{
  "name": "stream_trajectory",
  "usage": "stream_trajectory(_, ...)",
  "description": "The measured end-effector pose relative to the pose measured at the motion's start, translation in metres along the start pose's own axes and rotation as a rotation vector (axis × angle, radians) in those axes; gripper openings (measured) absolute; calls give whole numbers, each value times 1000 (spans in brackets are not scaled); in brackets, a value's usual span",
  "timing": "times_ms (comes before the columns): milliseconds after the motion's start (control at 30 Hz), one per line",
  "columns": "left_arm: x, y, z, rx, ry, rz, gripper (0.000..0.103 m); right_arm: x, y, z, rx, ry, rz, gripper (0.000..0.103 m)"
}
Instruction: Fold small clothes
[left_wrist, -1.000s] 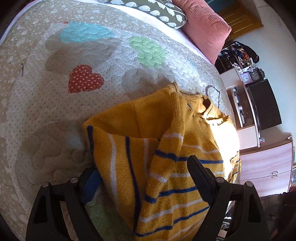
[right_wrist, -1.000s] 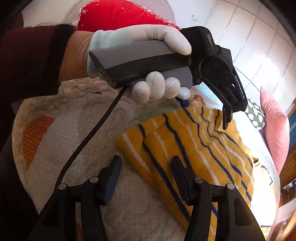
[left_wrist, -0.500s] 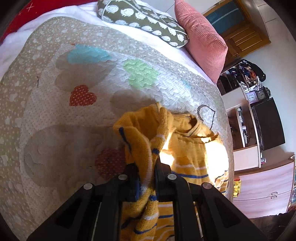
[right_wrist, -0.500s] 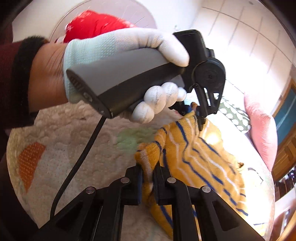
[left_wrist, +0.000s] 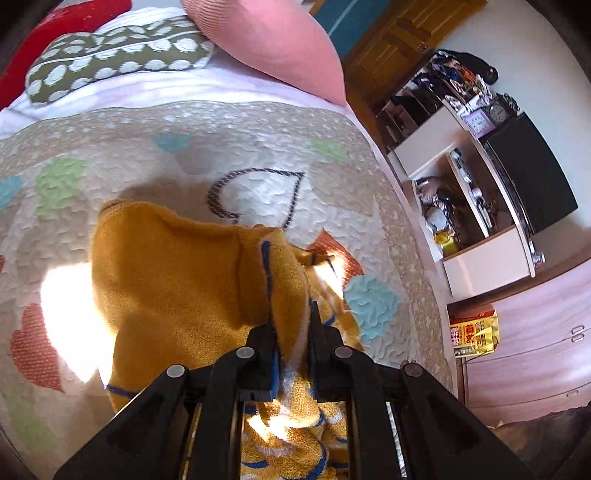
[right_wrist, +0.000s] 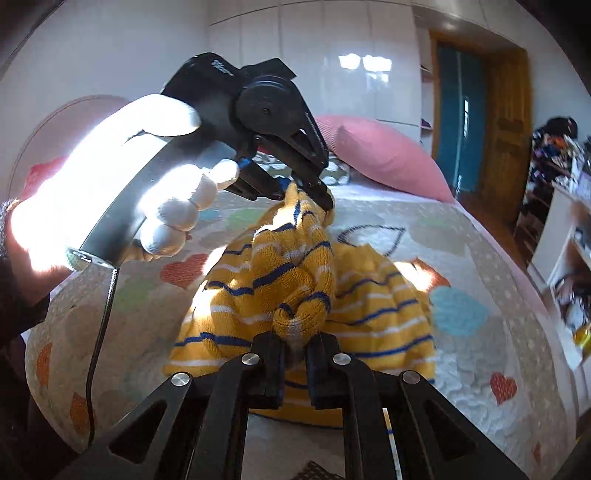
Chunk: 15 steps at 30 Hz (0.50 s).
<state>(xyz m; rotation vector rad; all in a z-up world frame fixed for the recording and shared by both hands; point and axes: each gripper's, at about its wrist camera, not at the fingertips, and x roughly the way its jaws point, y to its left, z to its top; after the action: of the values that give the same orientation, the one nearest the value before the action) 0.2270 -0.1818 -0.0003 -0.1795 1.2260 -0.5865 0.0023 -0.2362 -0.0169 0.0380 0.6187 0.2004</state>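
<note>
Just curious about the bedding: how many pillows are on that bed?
3 that I can see: a pink pillow at the head of the bed, an olive pillow with white spots beside it, and a red pillow at the picture's edge. More may lie out of view.

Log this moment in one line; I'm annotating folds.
left tongs: shut on sweater | right tongs: shut on sweater | sweater: lifted off quilt

Harsh sun glare, fisheye warping

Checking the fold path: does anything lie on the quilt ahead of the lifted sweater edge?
Nothing visible. Both grippers, left and right, pinch the yellow sweater; the quilt beyond is bare up to the pillows.
</note>
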Motion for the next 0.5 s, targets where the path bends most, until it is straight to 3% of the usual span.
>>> stream_trajectory(167,39,-30,-9,31,55,-22,16,-2,-55,-31,190,64,-6,9)
stream_trajectory(300,22,-33,-14,17,37,-108,29,5,-60,-54,238,123,10,10)
stream_trajectory(367,-1,-35,-16,33,-16,-88,50,4,-65,-59,252,121,17,16)
stream_trajectory(433,-26,-30,-24,46,-74,-64,61,-5,-64,-56,264,114,22,29)
stream_trajectory(500,-45,-20,-36,57,-112,16,63,-18,-71,-54,276,94,17,36)
